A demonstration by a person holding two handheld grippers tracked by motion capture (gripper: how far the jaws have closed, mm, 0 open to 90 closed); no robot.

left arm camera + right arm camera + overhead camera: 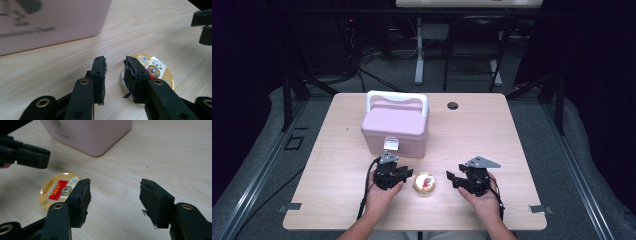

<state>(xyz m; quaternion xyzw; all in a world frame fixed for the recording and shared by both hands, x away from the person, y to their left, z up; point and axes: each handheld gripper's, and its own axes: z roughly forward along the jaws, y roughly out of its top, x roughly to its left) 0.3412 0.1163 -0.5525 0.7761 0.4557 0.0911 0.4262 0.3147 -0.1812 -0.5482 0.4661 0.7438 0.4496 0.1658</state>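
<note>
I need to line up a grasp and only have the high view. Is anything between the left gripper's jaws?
Observer: No. The left gripper is open, bare table between its pads; the round tin lies just beyond one jaw.
Operator: And the right gripper?
Observer: The right gripper is open too, nothing between its pads.
Operator: Anything on the tin's lid?
Observer: A gold label with a red rectangle at its middle.
Operator: Any marking on the pink box?
Observer: The pink box carries blurred lettering I cannot read.
</note>
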